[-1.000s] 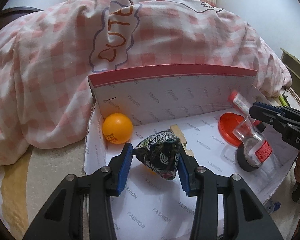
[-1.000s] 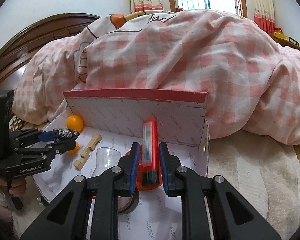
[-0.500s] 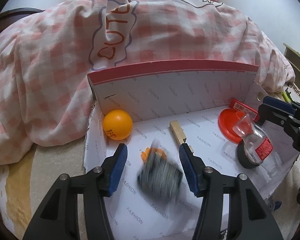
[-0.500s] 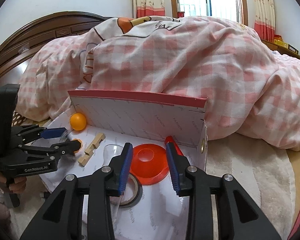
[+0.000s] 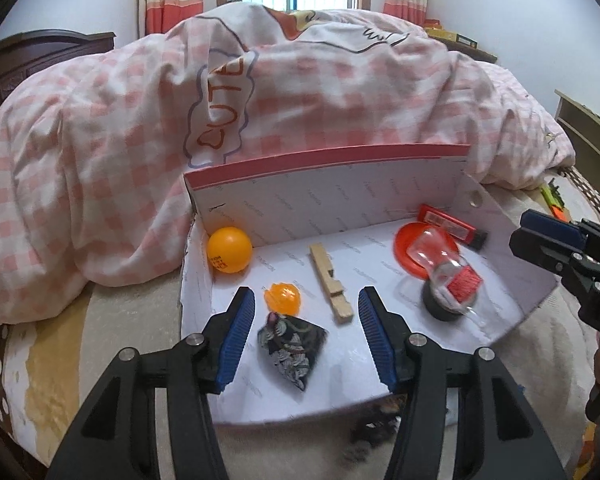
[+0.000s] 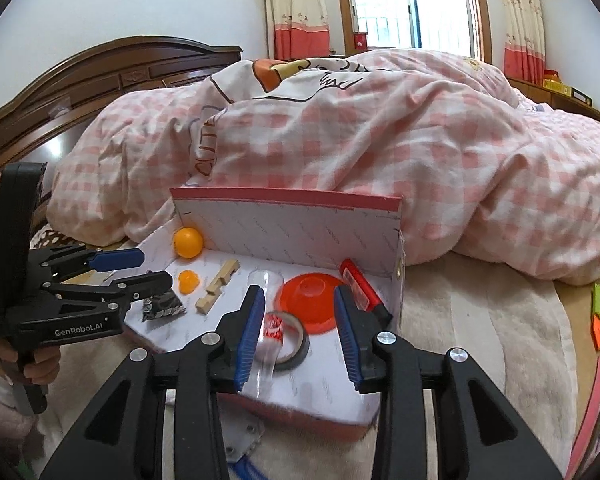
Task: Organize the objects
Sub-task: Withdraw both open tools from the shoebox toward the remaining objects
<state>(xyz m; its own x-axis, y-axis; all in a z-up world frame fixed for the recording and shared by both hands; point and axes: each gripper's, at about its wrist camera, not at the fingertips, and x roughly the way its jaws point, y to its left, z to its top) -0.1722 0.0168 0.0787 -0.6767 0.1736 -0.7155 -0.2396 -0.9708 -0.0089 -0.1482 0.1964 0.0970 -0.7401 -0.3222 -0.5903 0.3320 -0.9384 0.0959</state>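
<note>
Inside the open white cardboard box (image 5: 500,248) with a red-edged back wall: a dark patterned fabric pouch (image 5: 292,346) lies near the front edge, a small orange jelly-like lump (image 5: 283,299) just behind it, an orange ball (image 5: 229,249) in the back left corner, a pale wooden clothespin (image 5: 330,288) mid-floor, and a red disc (image 5: 410,248), toppled clear plastic bottle (image 5: 440,264) and black tape roll (image 5: 444,306) at right

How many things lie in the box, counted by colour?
Orange: 2, the ball and the small jelly piece.
Red: 2, the dish and the flat case.
Wood: 1, the block.
Dark: 2, the patterned pouch and the tape roll.
Clear: 1, the bottle.
Total: 8.
</note>
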